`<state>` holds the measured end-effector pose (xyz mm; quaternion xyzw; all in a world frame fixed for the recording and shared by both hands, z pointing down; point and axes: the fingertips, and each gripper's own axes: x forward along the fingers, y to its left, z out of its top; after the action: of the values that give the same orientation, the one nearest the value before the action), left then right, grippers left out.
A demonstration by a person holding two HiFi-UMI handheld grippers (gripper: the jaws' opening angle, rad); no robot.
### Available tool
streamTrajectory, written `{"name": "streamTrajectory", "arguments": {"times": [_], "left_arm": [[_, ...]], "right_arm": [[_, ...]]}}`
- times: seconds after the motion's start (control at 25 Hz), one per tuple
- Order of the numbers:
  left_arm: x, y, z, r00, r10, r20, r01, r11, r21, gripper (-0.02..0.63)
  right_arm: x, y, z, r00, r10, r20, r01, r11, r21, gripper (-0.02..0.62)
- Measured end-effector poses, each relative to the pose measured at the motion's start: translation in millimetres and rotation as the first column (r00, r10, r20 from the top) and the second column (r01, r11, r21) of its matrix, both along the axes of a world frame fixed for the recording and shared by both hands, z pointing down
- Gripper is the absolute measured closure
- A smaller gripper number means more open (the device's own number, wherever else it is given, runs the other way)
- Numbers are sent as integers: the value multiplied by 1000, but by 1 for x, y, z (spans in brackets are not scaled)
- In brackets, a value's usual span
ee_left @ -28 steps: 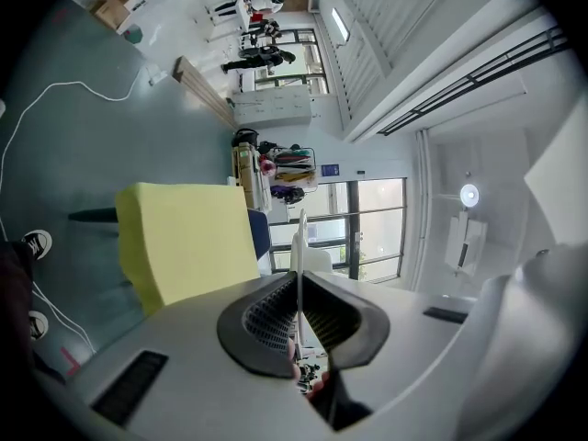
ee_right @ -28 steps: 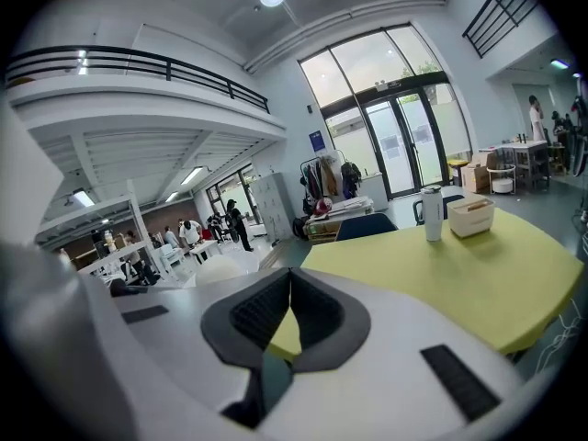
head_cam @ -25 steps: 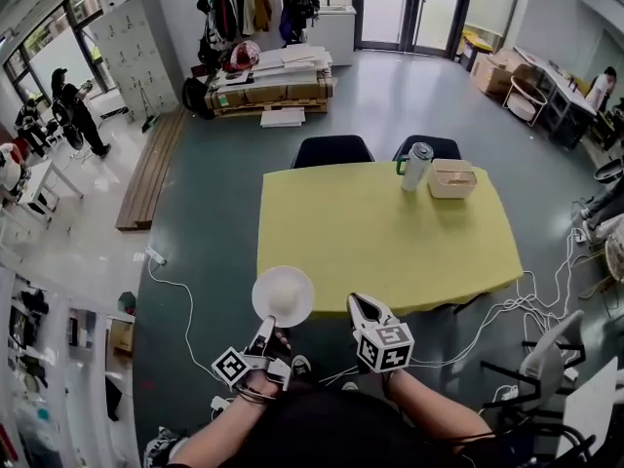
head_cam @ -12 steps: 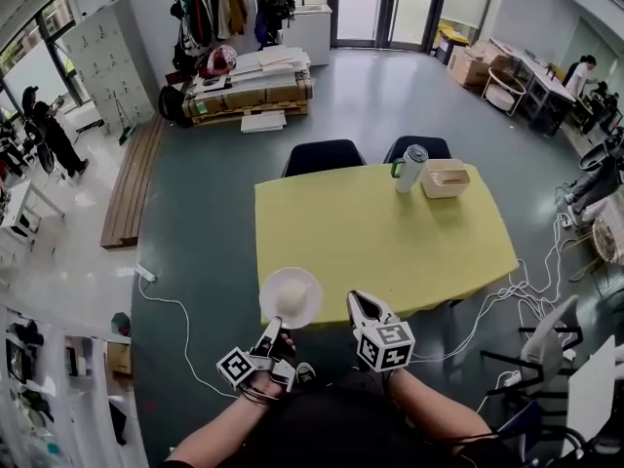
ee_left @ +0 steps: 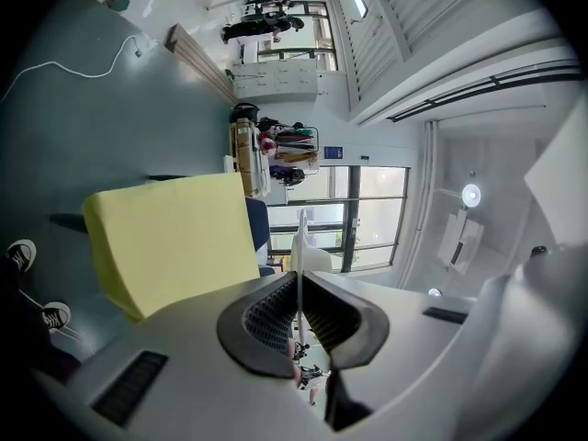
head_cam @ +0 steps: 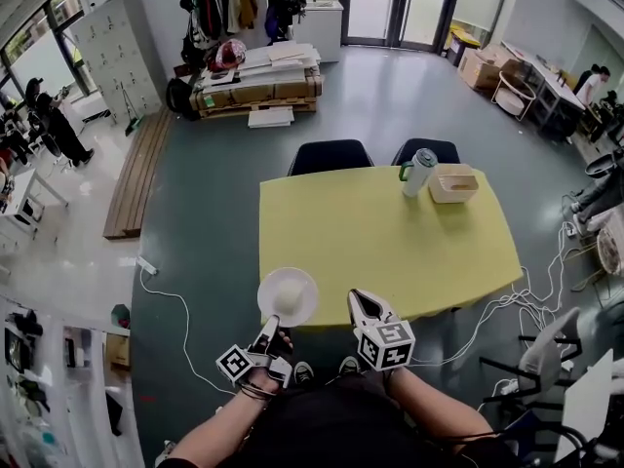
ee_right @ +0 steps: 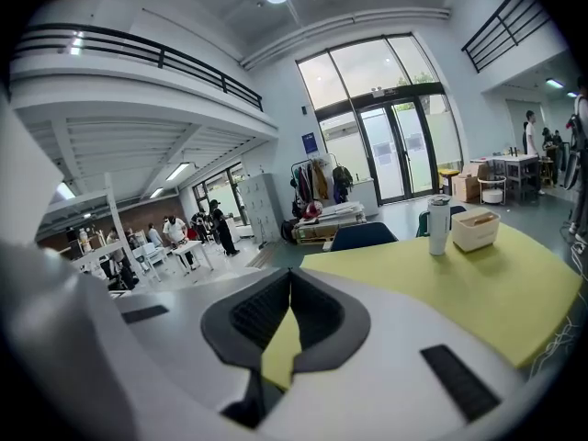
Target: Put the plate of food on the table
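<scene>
White plate (head_cam: 288,295), one, in left gripper (head_cam: 272,328); one table (head_cam: 370,232), two chairs (head_cam: 331,154) (head_cam: 430,148).

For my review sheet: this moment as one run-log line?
left hand-held gripper: shut on plate rim | plate: food on it, at table near corner, not set down | right hand-held gripper: shut, empty

I see the white round plate (head_cam: 265,295) with its pale mound of food, clamped by its rim in my left hand-held gripper (head_cam: 274,326), now reaching slightly further over the near left corner of the yellow surface (head_cam: 390,232) than a second ago. That surface's near edge sits lower in the head view, closer to my right hand-held gripper (head_cam: 357,301). A second shoe (head_cam: 347,365) now shows below it.
</scene>
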<state>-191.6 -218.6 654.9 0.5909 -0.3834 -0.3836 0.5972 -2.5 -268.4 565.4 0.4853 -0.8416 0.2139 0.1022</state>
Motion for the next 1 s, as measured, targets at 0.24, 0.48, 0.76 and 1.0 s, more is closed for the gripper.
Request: {"name": "streamTrajectory", "arguments": {"times": [0.24, 0.48, 0.76, 1.0], "left_arm": [[-10, -7, 37, 1000, -14, -6, 14, 1000, 8, 583], [-10, -13, 87, 1000, -13, -15, 13, 1000, -9, 584], [-9, -29, 143, 999, -10, -35, 9, 999, -39, 583], [-14, -37, 181, 1000, -26, -17, 24, 995, -98, 583]], "right_arm": [[8, 1, 16, 1000, -11, -20, 10, 999, -34, 583], [14, 5, 35, 999, -22, -39, 19, 997, -70, 583], [10, -3, 58, 996, -54, -72, 46, 994, -102, 583], [-1, -10, 74, 993, -78, -87, 68, 991, -118, 583]]}}
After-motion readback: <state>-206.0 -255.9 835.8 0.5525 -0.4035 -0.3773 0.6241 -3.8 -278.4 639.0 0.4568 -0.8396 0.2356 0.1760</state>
